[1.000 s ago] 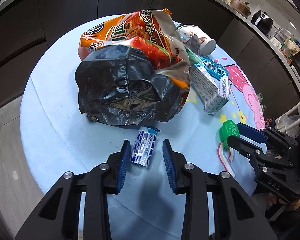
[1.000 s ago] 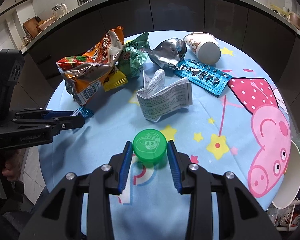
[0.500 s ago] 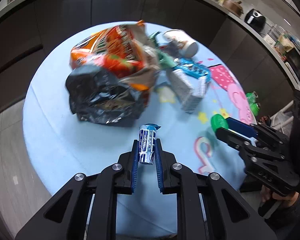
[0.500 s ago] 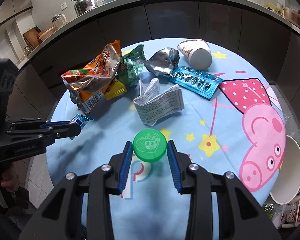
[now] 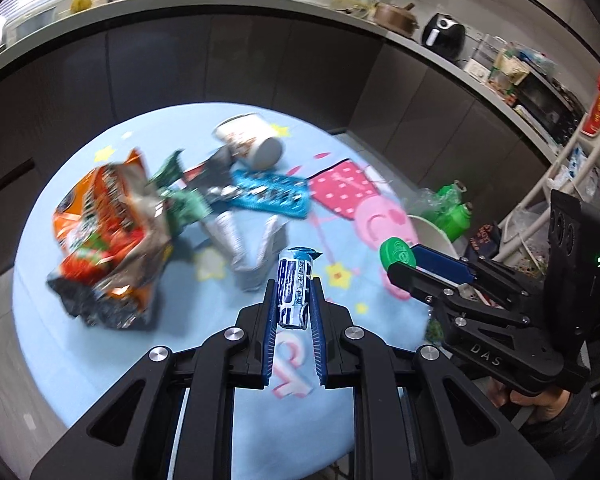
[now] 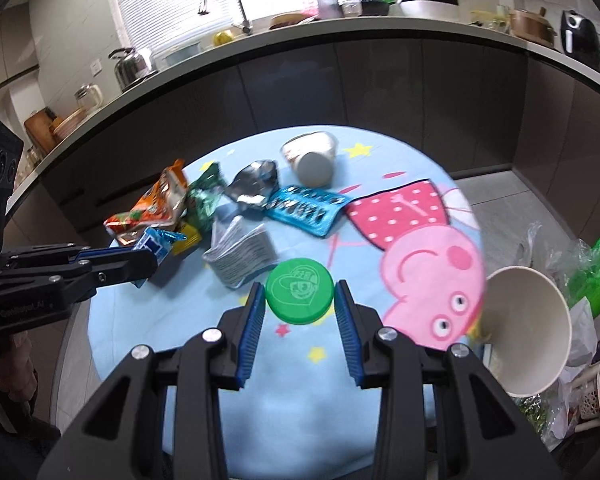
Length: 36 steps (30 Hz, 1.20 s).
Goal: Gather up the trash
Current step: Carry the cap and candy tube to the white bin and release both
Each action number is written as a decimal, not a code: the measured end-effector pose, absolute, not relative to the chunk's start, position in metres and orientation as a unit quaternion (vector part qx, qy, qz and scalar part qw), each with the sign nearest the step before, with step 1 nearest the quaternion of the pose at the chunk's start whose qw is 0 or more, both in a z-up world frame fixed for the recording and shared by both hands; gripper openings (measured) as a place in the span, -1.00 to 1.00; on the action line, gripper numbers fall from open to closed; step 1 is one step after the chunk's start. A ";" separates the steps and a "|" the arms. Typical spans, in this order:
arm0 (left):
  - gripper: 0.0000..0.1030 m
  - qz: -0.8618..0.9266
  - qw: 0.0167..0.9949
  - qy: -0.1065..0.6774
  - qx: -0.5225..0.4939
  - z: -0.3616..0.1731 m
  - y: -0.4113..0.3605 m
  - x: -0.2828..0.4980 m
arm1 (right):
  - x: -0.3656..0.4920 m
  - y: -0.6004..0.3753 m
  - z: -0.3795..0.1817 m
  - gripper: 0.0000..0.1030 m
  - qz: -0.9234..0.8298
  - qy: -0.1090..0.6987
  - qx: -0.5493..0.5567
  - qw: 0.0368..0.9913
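My left gripper (image 5: 293, 300) is shut on a small blue-and-white wrapper (image 5: 295, 288), held upright above the round table (image 5: 100, 360). In the right wrist view the same wrapper (image 6: 156, 242) shows at the left gripper's tips. My right gripper (image 6: 300, 300) is shut on a green round lid (image 6: 299, 297), also lifted off the table; the lid (image 5: 398, 255) shows at the right in the left wrist view. On the table lie an orange snack bag (image 5: 108, 232), a green wrapper (image 6: 204, 204), a silver foil (image 6: 254, 184), a blue blister pack (image 6: 306, 210), a folded leaflet (image 6: 240, 256) and a tipped paper cup (image 6: 312, 160).
A light blue cartoon cloth covers the table. Beside its right edge stands a large white paper cup (image 6: 528, 324) with green bottles (image 6: 596, 276) in a plastic bag. A dark kitchen counter (image 6: 340, 72) curves behind the table. A hand (image 5: 540, 400) holds the right gripper.
The left gripper closed on the blue-and-white wrapper and lifted it off the table. Both grippers rose and drew back, the right one carrying the green lid.
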<state>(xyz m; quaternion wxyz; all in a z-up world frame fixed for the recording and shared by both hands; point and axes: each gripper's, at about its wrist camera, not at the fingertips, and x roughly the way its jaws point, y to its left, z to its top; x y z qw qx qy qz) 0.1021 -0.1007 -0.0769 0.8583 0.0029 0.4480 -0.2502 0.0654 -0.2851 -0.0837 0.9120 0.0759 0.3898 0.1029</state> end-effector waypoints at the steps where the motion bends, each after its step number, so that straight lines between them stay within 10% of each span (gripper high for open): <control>1: -0.72 -0.260 0.858 0.444 0.008 -0.074 -0.109 0.103 | 0.064 -0.292 -0.082 -0.29 0.096 0.387 0.079 0.914; 36: -0.72 -0.427 0.730 0.523 0.106 -0.170 -0.398 0.150 | 0.005 -0.499 -0.187 -0.29 -0.123 0.430 0.209 0.870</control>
